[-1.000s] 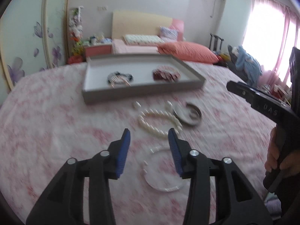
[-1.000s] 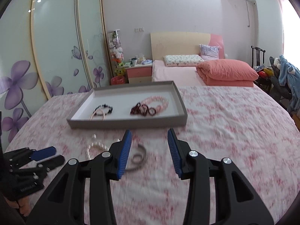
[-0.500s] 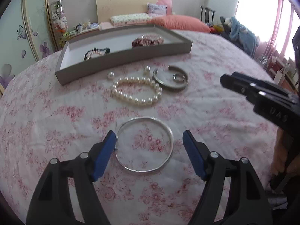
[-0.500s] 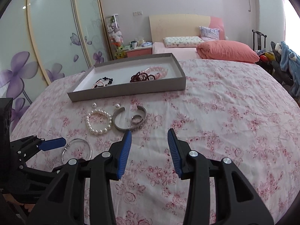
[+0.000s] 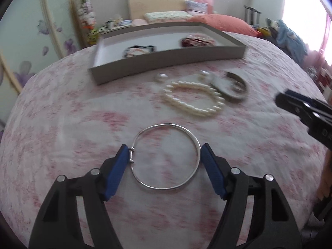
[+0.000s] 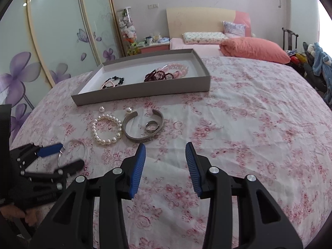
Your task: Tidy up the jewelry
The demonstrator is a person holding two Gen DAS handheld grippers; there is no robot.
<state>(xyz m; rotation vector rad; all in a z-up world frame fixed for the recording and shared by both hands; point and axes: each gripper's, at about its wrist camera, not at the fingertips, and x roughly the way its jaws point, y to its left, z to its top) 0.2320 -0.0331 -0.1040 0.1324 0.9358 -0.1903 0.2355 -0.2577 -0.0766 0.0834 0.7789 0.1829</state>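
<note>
My left jaws stand spread wide around the thin silver bangle (image 5: 166,155), both blue pads touching its rim on opposite sides; my left gripper (image 5: 162,155) has it bracketed flat on the floral bedspread (image 5: 62,114). My right gripper (image 6: 165,148) hovers with jaws parted, holding nothing, just short of the silver cuff (image 6: 143,127). Beyond lies the pearl bracelet (image 5: 193,98), then the grey tray (image 5: 166,59).
</note>
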